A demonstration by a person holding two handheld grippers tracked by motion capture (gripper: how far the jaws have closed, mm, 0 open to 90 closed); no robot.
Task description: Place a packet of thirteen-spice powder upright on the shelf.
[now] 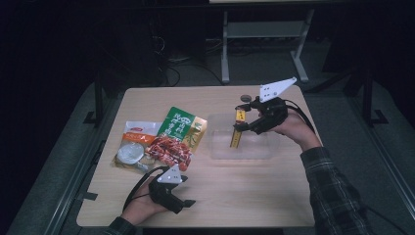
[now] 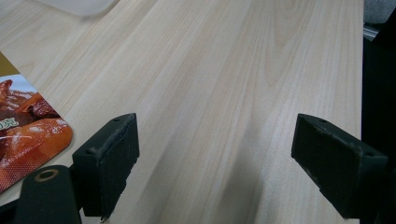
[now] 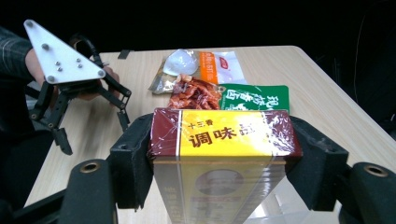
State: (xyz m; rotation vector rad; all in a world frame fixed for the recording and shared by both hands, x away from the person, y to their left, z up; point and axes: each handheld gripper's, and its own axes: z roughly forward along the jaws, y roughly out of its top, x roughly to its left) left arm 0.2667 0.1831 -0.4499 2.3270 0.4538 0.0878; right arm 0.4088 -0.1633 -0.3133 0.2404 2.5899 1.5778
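My right gripper (image 1: 243, 127) is shut on a dark-red and yellow seasoning box (image 1: 237, 128) and holds it upright above a clear plastic tray (image 1: 264, 149). In the right gripper view the box (image 3: 224, 135) sits pinched between both black pads, wrapped in shiny film. My left gripper (image 1: 183, 203) rests near the table's front edge, open, with bare wood between its pads (image 2: 109, 163). A green snack packet (image 1: 182, 126), a red meat-snack packet (image 1: 170, 151) and an orange-white packet (image 1: 133, 147) lie overlapping at the left.
The wooden table (image 1: 235, 196) has a dark floor around it. A corner of the red packet (image 2: 28, 135) lies just left of my left gripper. A small round dark thing (image 1: 245, 98) sits behind the tray.
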